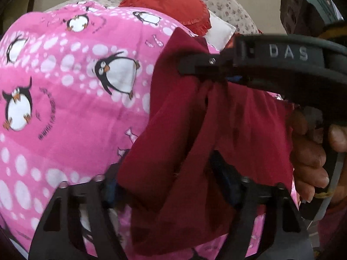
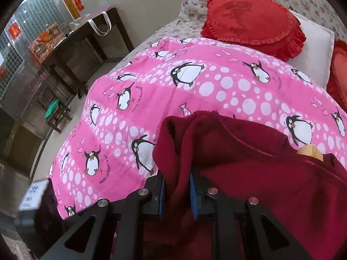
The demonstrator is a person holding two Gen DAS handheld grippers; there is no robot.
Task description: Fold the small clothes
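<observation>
A dark red garment [image 1: 184, 151] hangs bunched above the pink penguin-print bedcover [image 1: 65, 86]. In the left wrist view my right gripper [image 1: 201, 65] comes in from the right and is shut on the garment's upper edge. The cloth drapes down over my left gripper [image 1: 171, 186] and hides whether its fingers are open. In the right wrist view my right gripper [image 2: 176, 192] has its blue-padded fingers [image 2: 161, 195] shut on a fold of the garment [image 2: 249, 162], which spreads to the right.
The bedcover [image 2: 173, 91] lies over a floral-sheeted bed. A red heart-shaped cushion [image 2: 253, 19] and a white pillow [image 2: 312, 49] sit at the head. A dark wooden table [image 2: 86, 43] and a stool [image 2: 54, 110] stand left of the bed.
</observation>
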